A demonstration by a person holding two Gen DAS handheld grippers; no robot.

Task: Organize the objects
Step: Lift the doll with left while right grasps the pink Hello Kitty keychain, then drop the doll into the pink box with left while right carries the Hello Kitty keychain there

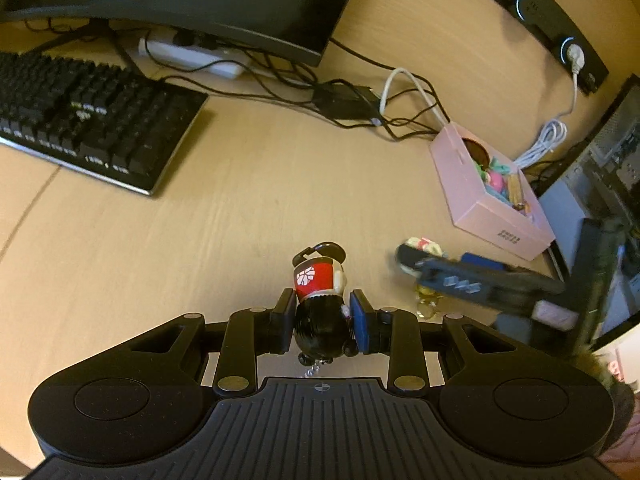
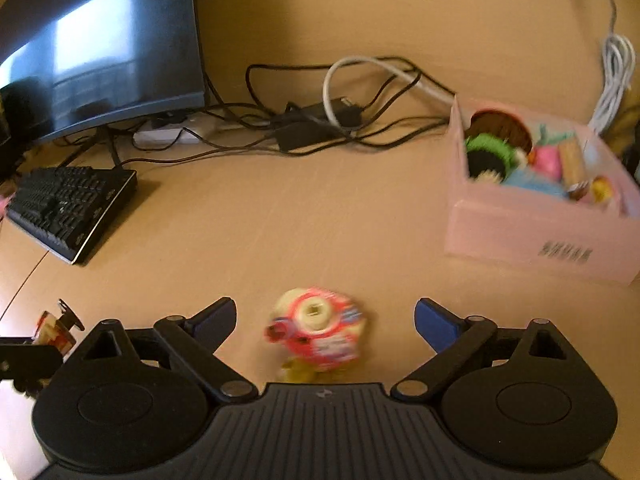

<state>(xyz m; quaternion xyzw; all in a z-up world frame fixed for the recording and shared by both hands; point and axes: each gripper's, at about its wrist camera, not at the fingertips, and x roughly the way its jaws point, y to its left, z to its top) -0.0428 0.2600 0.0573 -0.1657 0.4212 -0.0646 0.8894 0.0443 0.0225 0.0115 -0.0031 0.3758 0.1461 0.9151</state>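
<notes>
Gripping small black-haired figurine in red dress, left claw clamped on its head above light wooden bench. Right claw spread wide around blurred round pink-and-cream toy on bench. Pink cardboard box of trinkets ahead, to the right.

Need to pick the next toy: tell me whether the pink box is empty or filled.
Filled. The pink box is open-topped, and colourful toys crowd its inside, some reaching rim height.
</notes>
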